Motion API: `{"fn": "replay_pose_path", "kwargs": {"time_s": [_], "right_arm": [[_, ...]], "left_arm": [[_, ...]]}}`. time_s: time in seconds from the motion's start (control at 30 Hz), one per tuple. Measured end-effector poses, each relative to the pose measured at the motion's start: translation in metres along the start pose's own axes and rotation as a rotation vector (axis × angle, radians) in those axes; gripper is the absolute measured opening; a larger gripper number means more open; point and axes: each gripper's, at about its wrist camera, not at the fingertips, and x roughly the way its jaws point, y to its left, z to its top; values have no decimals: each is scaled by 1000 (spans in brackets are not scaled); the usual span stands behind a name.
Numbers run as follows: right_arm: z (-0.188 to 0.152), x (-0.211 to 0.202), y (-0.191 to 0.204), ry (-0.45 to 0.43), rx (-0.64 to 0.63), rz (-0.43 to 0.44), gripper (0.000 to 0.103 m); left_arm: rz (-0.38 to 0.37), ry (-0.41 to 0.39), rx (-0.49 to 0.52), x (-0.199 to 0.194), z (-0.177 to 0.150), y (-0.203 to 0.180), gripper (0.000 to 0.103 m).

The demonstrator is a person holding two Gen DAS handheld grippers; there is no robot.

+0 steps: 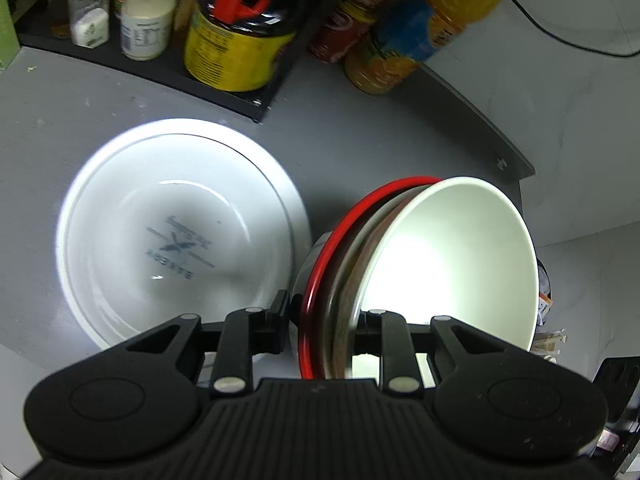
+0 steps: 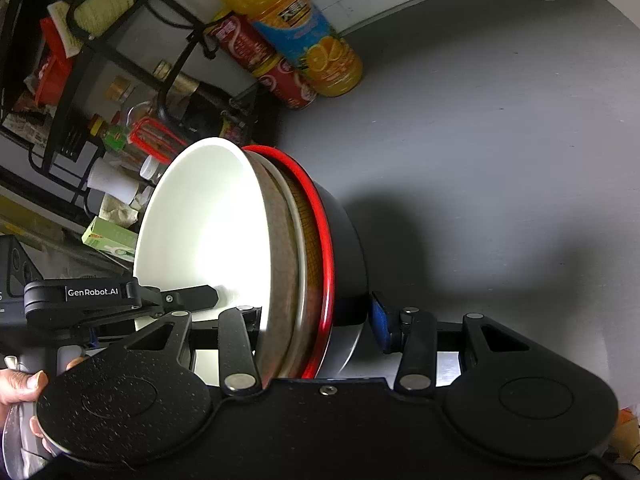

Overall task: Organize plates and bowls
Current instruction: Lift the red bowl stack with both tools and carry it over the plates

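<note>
Bowls were nested three deep and tipped on edge over the grey counter (image 1: 360, 128): a cream bowl (image 1: 452, 256) inside a brownish one (image 2: 280, 248), inside a black bowl with a red rim (image 2: 344, 240). Left gripper (image 1: 320, 332) had its jaws clamped across the stack's rims, one finger outside, one in the cream bowl. Right gripper (image 2: 316, 324) straddled the same rims, but honestly couldn't tell if its blue pad (image 2: 378, 326) was actually pressing. White bowl (image 1: 180, 232) with a blue logo sat just beside, in front of the spice rack (image 1: 160, 68) and juice bottle (image 2: 304, 32).
</note>
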Motion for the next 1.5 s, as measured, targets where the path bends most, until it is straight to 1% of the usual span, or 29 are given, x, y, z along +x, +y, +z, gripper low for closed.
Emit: {"fn": "replay_pose_path", "kwargs": {"time_s": [0.4, 0.63, 0.87, 1.23, 1.5], "right_arm": [[9, 30, 38, 27, -27, -4, 42], [2, 52, 61, 42, -22, -6, 42], [-4, 72, 75, 46, -7, -15, 42], [-8, 94, 80, 57, 35, -44, 43], [-5, 96, 82, 48, 45, -51, 44]], "left_arm": [[3, -9, -29, -15, 10, 48, 25], [13, 1, -37, -19, 19, 78, 25], [20, 23, -34, -16, 31, 103, 25], [26, 70, -24, -1, 46, 123, 24], [19, 76, 3, 3, 53, 122, 25]]}}
